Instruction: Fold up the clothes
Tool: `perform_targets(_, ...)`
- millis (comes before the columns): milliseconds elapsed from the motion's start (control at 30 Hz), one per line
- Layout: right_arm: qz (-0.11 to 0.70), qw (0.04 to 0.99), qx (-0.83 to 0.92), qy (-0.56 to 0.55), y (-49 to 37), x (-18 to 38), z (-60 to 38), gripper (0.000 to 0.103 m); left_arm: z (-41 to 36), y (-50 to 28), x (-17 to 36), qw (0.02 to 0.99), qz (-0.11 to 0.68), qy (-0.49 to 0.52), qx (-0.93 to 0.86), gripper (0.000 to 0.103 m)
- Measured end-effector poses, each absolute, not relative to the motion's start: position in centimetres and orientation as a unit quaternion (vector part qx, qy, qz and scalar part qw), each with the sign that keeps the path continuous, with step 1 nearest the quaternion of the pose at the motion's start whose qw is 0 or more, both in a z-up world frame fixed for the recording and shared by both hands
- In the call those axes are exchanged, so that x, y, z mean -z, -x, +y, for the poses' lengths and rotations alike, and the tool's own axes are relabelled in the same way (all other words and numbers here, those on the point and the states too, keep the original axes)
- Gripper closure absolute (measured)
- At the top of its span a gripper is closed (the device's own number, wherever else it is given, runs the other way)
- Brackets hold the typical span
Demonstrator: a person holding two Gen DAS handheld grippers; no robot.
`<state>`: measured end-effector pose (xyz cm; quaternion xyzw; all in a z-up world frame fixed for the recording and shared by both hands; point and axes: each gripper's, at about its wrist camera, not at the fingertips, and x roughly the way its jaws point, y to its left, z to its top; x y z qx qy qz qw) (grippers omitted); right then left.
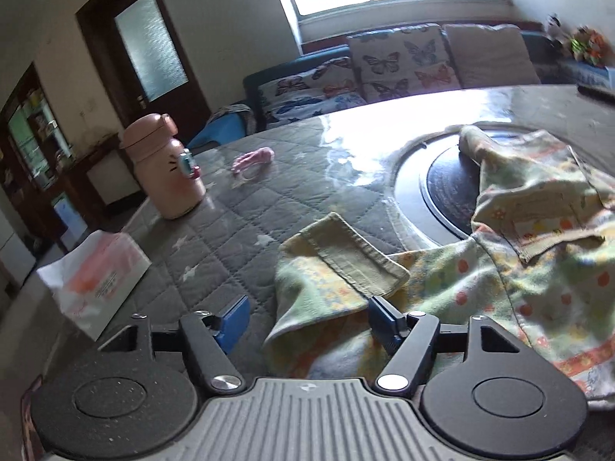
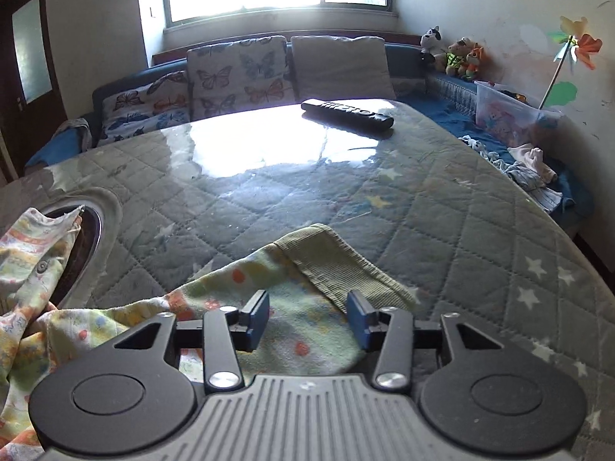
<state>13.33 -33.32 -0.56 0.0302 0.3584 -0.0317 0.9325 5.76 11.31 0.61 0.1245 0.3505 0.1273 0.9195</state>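
Note:
A child's printed garment (image 1: 511, 269), pale green and yellow with orange dots, lies crumpled on the quilted table. One ribbed cuff (image 1: 353, 257) lies just ahead of my left gripper (image 1: 307, 320), which is open with the cloth edge between its blue pads. In the right wrist view the other sleeve of the garment (image 2: 292, 307) and its ribbed cuff (image 2: 338, 265) lie under my right gripper (image 2: 307, 320), also open, its pads standing over the sleeve. The rest of the garment (image 2: 27, 269) is bunched at the left.
The table (image 2: 442, 199) has a glossy quilted cover and a round dark inset (image 1: 446, 188). A pink bottle (image 1: 165, 165), a pink hair item (image 1: 251, 161) and a tissue pack (image 1: 96, 280) sit at the left. A remote (image 2: 346, 113) lies at the far side. A sofa stands behind.

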Motion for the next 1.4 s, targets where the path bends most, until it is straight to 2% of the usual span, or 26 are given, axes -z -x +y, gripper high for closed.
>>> perform_targets(233,0.361,0.932,0.029,-0.014,-13.6,0.7,-32.8,0.044,10.4,-7.1,0.6,0.916,0.345,-0.177,-0.1,0.019)
perform_targets(533,0.36,0.932,0.028,-0.004,-14.1,1.1,-33.0,0.036,17.1,-9.5,-0.3,0.907,0.333,-0.084,-0.243,0.02)
perform_targets(667,0.358,0.933,0.034,-0.005,-14.2,1.1,-33.4,0.035,21.3,-9.6,0.4,0.877,0.354,-0.031,-0.323,0.022)
perform_targets(833,0.356,0.934,0.043,-0.003,-13.9,1.0,-33.6,0.035,23.4,-7.9,0.7,0.861,0.353,-0.03,-0.365,0.021)
perform_targets(1100,0.337,0.941,-0.037,0.027,-10.5,-1.0,-29.8,0.035,20.0,-5.8,-1.0,0.883,0.347,-0.032,-0.316,0.021)
perform_targets(1233,0.337,0.936,-0.092,0.047,-9.6,-1.3,-27.3,0.035,16.6,-5.9,-1.7,0.906,0.338,-0.045,-0.248,0.014)
perform_targets(1400,0.342,0.929,-0.129,0.054,-10.4,-1.2,-24.6,0.037,12.6,-8.0,-2.2,0.924,0.337,-0.054,-0.176,0.014)
